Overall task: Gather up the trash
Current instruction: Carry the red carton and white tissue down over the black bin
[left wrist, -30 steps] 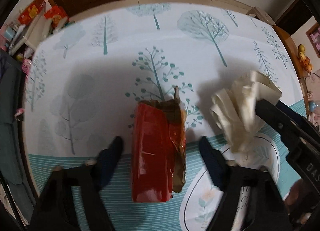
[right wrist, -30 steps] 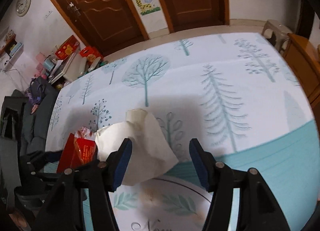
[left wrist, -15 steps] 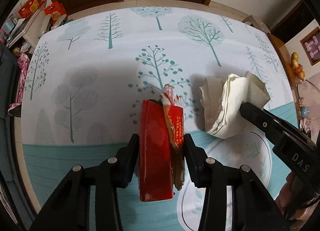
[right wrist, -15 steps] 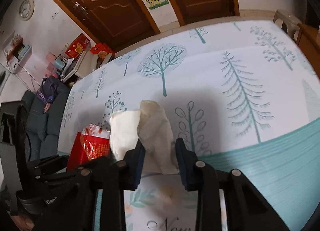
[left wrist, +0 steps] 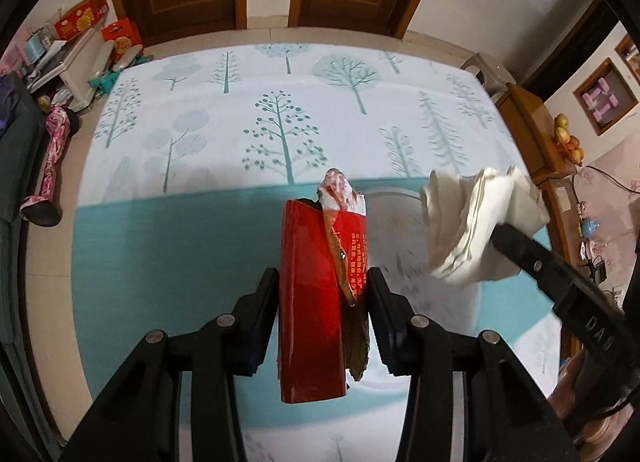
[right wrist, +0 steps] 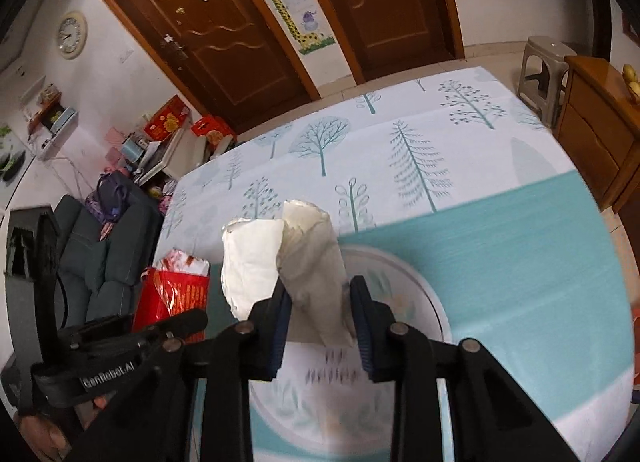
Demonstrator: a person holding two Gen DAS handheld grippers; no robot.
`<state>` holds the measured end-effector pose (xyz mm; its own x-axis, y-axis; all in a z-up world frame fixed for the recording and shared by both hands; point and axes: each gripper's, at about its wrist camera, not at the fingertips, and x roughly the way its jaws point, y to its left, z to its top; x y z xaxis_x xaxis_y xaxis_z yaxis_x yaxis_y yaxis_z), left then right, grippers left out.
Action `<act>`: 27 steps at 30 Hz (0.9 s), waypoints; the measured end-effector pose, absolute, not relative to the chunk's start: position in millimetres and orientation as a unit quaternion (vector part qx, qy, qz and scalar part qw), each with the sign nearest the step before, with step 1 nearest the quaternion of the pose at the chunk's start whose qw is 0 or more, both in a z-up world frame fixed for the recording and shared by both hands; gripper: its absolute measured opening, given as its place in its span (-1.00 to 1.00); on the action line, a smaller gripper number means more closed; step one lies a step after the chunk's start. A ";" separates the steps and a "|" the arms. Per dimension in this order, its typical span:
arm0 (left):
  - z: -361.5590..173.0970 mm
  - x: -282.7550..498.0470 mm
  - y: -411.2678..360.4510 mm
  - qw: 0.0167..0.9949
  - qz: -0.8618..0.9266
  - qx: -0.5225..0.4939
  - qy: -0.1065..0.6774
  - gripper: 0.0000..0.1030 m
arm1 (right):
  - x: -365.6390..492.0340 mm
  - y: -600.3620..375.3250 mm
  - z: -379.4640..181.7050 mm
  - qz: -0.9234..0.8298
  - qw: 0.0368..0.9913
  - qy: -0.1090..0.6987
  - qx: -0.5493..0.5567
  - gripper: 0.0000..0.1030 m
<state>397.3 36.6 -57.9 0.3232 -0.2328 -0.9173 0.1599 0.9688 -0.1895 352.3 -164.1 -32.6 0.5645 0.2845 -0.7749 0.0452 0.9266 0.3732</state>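
Both tongs are gripping trash, each closed partway around its piece. Left tongs (left wrist: 322,298) are clamping a red carton (left wrist: 310,302) between their pads, the jaws pressing its two long sides; the carton is pointing toward 12 o'clock in the left wrist view, its torn top stuffed with a crumpled wrapper (left wrist: 340,192). Right tongs (right wrist: 320,314) are pinching a wad of white tissue paper (right wrist: 288,258), which is bulging out beyond the fingertips toward 12 and 10 o'clock. In the right wrist view the carton is showing at 9 o'clock of the tissue, near it but apart. Both pieces are hanging above a tree-printed mat (left wrist: 200,142) with a teal band, lifted clear of it. Beyond the mat, at 12 o'clock, brown wooden doors (right wrist: 224,34) are standing; a grey stool (right wrist: 544,62) is sitting at 2 o'clock.
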 end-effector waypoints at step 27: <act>23.1 58.8 -34.4 0.857 -0.069 -0.033 0.509 -0.18 | 43.0 -217.8 27.9 0.165 0.875 0.429 0.150 -0.44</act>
<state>58.8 -34.4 23.1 0.4718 -0.1521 -0.8685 0.0848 0.9883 -0.1270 43.0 -217.8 27.9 0.5772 0.4167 -0.7023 -0.1596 0.9010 0.4034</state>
